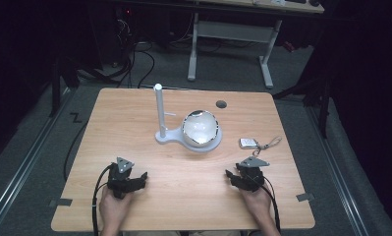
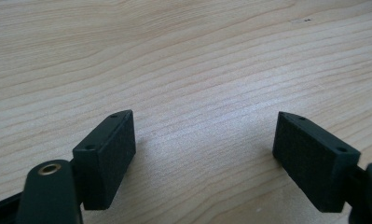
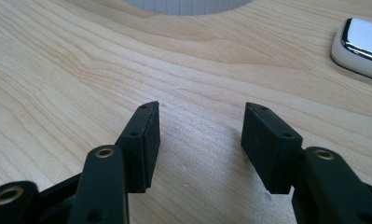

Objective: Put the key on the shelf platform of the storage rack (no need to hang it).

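Hands rest low on the desk (image 1: 183, 196), each with a hand-held gripper whose jaws stand apart with only bare wood between them. The right hand-held gripper (image 1: 231, 175) is the nearer one to the key fob (image 1: 248, 143), which lies just ahead of it and a little to its right, long side across, its strap (image 1: 269, 143) trailing away rightward. The left hand-held gripper (image 1: 143, 176) sits well apart. Farther ahead of both stands the white stand (image 1: 165, 136) with its shiny ball (image 1: 200, 128).
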The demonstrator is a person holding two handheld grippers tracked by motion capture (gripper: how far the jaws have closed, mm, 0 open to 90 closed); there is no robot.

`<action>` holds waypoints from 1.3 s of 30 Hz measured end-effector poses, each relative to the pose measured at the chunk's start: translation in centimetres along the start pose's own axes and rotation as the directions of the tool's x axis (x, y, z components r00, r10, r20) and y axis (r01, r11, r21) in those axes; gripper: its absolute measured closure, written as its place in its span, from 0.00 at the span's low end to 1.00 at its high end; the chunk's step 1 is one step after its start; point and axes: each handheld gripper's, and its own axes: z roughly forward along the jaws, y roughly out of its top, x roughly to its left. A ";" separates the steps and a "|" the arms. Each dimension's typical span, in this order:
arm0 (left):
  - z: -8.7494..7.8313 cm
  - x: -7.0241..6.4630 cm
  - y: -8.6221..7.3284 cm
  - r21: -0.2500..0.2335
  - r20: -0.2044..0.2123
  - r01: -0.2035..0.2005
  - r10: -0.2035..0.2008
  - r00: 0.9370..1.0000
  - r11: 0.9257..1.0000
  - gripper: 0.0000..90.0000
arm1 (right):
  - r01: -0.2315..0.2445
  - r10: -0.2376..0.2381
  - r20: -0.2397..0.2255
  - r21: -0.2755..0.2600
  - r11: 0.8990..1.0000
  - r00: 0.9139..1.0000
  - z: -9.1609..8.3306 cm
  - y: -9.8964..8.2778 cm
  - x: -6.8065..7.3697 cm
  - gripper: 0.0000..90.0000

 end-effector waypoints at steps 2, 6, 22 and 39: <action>0.0 0.0 0.0 0.000 0.000 0.000 0.000 1.000 1.000 0.24 | 0.000 0.000 0.000 -0.001 1.000 1.000 0.0 0.0 0.0 0.53; 0.0 0.0 0.0 0.000 0.000 0.000 0.000 1.000 1.000 0.24 | -0.001 0.001 -0.002 0.000 1.000 1.000 0.0 0.0 0.0 0.52; 0.0 0.0 0.0 0.000 0.000 0.000 0.000 1.000 1.000 0.24 | -0.006 0.006 -0.004 0.000 1.000 1.000 0.0 0.0 -0.1 0.54; 0.0 0.0 0.0 0.000 0.000 0.000 0.000 1.000 1.000 0.24 | -0.032 0.032 0.005 0.002 0.999 0.999 -0.1 0.0 -0.1 0.57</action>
